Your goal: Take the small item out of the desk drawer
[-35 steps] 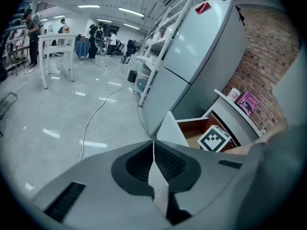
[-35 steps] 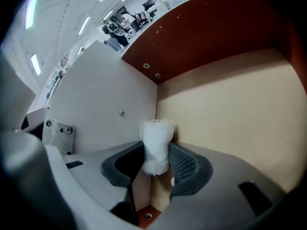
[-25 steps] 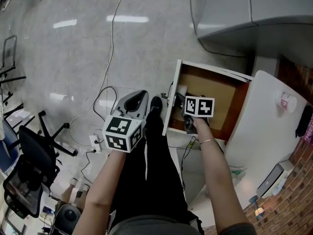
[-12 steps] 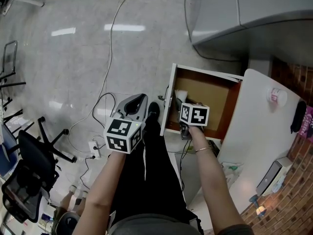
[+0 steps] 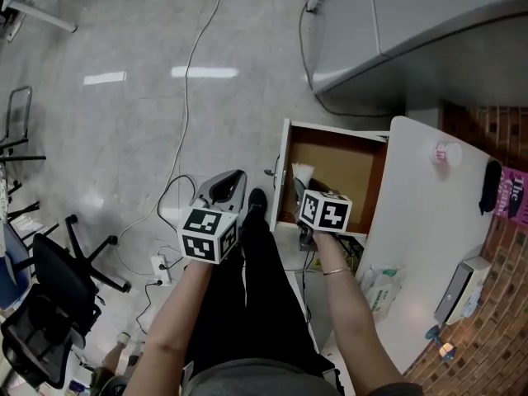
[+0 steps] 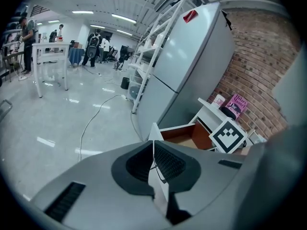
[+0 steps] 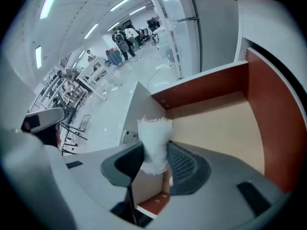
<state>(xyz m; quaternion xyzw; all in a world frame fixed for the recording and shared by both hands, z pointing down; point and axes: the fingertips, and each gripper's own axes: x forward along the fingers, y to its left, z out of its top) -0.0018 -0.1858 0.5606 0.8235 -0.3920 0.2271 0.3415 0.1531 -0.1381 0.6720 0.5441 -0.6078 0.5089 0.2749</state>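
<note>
right hand-held gripper (image 7: 156,163): clamped on white packet (image 7: 154,133)
left hand-held gripper (image 6: 153,161): jaws together, empty
white packet: drawer (image 5: 338,159), 9 o'clock side

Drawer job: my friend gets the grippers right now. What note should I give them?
Left gripper: shut, empty, off to the side of the open desk drawer.
Right gripper: shut on the small white packet, above the drawer.
Done: drawer open, packet gripped and seemingly lifted off the drawer bottom.
Left to do: carry the packet fully clear of the drawer.
</note>
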